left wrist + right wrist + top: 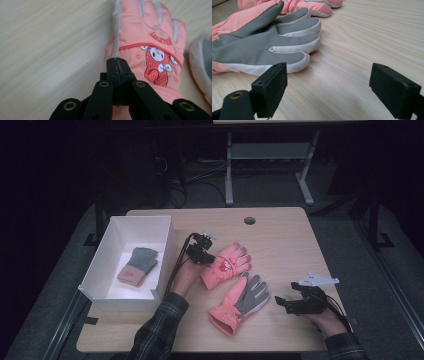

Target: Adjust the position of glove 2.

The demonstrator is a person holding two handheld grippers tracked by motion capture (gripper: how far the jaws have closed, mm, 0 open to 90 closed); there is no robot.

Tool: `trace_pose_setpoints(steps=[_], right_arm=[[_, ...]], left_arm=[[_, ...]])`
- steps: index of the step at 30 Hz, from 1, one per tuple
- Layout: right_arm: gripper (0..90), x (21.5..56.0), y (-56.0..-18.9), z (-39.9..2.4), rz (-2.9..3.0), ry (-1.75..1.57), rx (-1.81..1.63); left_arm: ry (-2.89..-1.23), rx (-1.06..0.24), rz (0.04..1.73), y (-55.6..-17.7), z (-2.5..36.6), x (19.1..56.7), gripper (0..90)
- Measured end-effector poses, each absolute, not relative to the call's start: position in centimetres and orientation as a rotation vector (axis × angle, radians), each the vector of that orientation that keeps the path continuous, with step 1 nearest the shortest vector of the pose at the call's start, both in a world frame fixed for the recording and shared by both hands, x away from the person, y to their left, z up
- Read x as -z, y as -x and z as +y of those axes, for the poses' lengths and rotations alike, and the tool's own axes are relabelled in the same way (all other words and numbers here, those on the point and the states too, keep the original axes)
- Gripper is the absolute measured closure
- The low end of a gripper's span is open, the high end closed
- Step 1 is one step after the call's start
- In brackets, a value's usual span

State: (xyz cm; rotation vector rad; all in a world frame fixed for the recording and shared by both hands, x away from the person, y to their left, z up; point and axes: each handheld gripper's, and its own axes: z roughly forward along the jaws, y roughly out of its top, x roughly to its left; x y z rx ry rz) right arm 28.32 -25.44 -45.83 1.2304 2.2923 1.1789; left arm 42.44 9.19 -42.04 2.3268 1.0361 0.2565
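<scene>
Fingers (117, 67) pinched together, glove's cartoon print (156, 63)

Upper glove (226, 265): salmon-pink back, pale grey strips between the fingers, a red curved seam line, red lettering, and a white cartoon face on a red white-dotted patch. Lower glove (240, 304): grey textured palm, white finger edging, pink cuff. Box (116, 296): white, holding a grey-green knit glove (138, 265) with a dusty-pink cuff. Table (285, 245): pale wood grain. Gripper jaws were noted black; sleeves dark plaid.
</scene>
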Motion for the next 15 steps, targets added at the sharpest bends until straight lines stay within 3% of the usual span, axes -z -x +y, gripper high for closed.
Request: trace_pose_setpoints(steps=[5, 13, 15], right_arm=[[14.4, 45.8, -28.3, -25.4, 2.292, -1.229, -1.179], [14.4, 45.9, -28.3, -25.4, 2.292, -1.234, -1.18], [14.4, 45.9, -28.3, -25.4, 2.291, -1.234, -1.181]], left_arm=[[-2.323, -0.245, 1.019, -41.2, 9.5, 42.0, 89.3], [-2.315, -0.277, 0.902, -40.8, 9.1, 40.8, 64.7], [-2.321, -0.279, 0.894, -40.8, 8.9, 40.8, 62.8]])
